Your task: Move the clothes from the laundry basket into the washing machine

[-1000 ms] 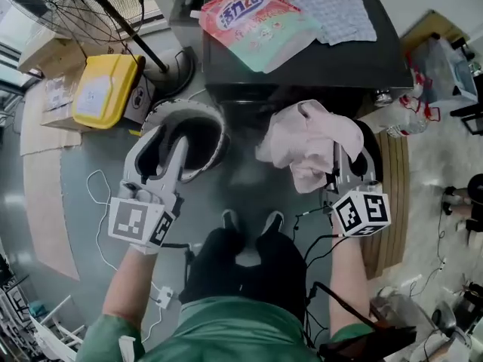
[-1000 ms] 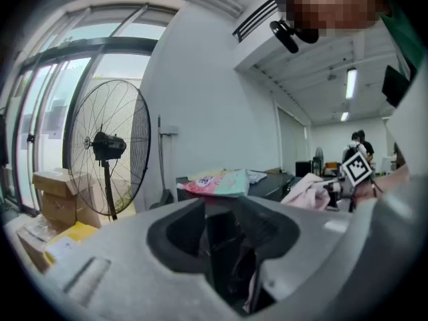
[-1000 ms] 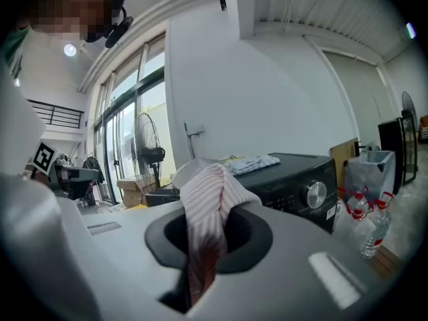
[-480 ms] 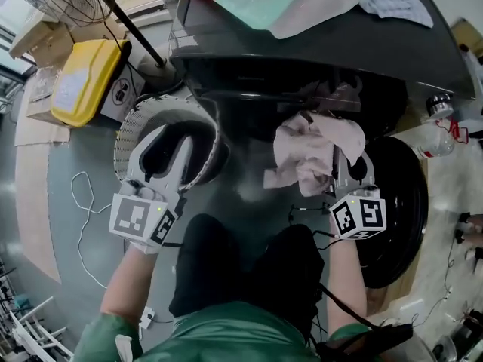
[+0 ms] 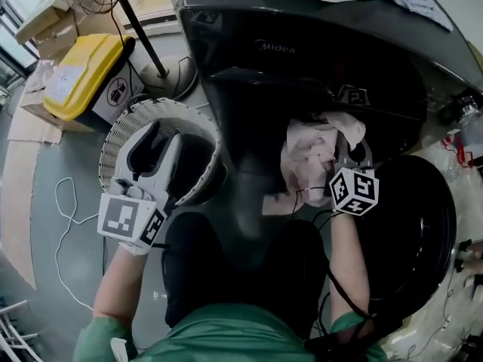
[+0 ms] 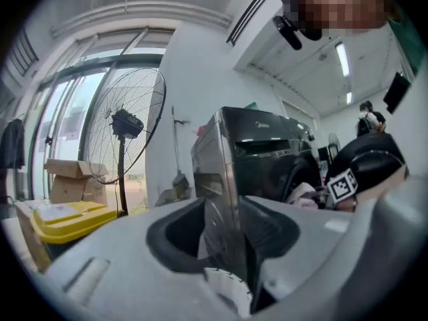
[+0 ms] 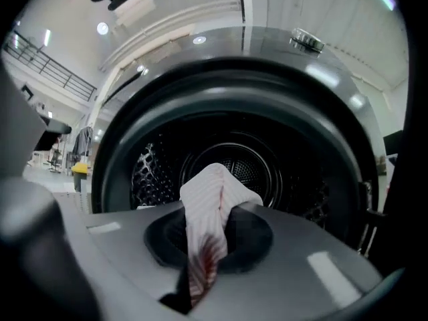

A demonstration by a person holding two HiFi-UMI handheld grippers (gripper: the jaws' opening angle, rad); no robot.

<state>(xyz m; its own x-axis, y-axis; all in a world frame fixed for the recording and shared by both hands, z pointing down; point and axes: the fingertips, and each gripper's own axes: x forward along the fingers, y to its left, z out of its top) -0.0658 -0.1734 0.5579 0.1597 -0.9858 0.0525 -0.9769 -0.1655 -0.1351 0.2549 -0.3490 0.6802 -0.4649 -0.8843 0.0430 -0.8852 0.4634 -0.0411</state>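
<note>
My right gripper is shut on a pale pink striped garment, held level in front of the black washing machine. In the right gripper view the garment is pinched between the jaws, right before the open drum. The machine's round door hangs open at the right. My left gripper hovers over the white round laundry basket, slightly open, nothing between its jaws. The basket's inside looks dark.
A yellow box sits left of the basket, with a fan's pole and base behind it. A white cable trails on the floor. The person's dark legs crouch between basket and door.
Both grippers have sunk lower as the person crouched. The right one has carried the pink garment up to the washer's opening; the left stays over the basket.
</note>
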